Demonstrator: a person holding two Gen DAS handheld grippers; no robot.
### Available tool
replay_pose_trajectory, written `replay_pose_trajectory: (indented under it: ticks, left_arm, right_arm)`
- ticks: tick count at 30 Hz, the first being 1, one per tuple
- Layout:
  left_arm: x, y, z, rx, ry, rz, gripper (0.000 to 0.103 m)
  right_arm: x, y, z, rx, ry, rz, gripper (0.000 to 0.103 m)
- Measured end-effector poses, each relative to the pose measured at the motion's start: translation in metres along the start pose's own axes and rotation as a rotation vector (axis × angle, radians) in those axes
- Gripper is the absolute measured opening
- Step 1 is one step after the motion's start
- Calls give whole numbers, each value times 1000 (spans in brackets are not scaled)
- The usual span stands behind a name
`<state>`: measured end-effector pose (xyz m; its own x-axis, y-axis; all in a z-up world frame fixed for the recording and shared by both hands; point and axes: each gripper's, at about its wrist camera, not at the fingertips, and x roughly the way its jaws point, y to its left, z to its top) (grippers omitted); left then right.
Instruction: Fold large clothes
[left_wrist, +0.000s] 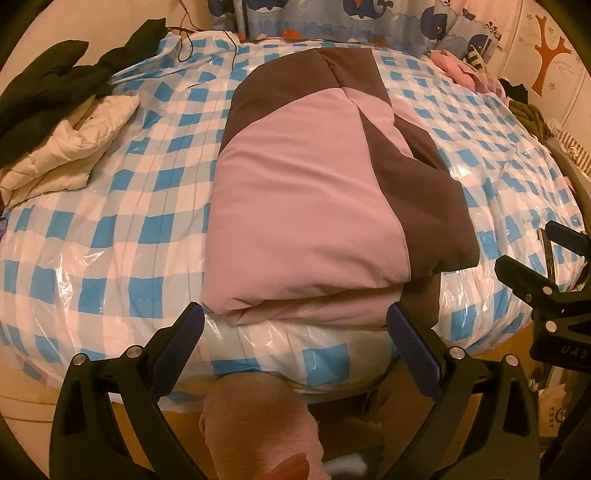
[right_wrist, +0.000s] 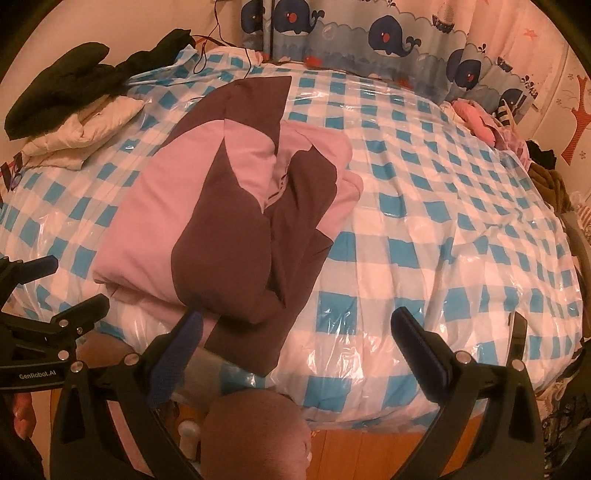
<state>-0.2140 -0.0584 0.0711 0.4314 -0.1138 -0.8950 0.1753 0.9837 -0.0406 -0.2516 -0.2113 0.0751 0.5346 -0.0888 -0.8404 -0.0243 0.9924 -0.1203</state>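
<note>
The big garment (left_wrist: 314, 206) is dusty pink with dark brown panels, lying on a bed cover (left_wrist: 122, 206) checked in bright blue and white under glossy clear plastic. Left of the garment sit a cream quilted jacket (left_wrist: 70, 144) and a black garment (left_wrist: 55, 81). Behind it hangs a curtain (right_wrist: 369, 40) of pale blue printed with navy whales, red-cheeked. Both grippers (left_wrist: 295, 328) (right_wrist: 295, 328) are black; blue pads (left_wrist: 413, 350) line the fingers.
</note>
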Motion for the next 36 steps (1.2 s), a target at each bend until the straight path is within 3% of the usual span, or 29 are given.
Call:
replay_pose_trajectory:
  ticks: [36]
  left_arm:
    - [3,0,-2,-5,-19,23,95]
  right_arm:
    - [3,7,4,-5,-4,24,98]
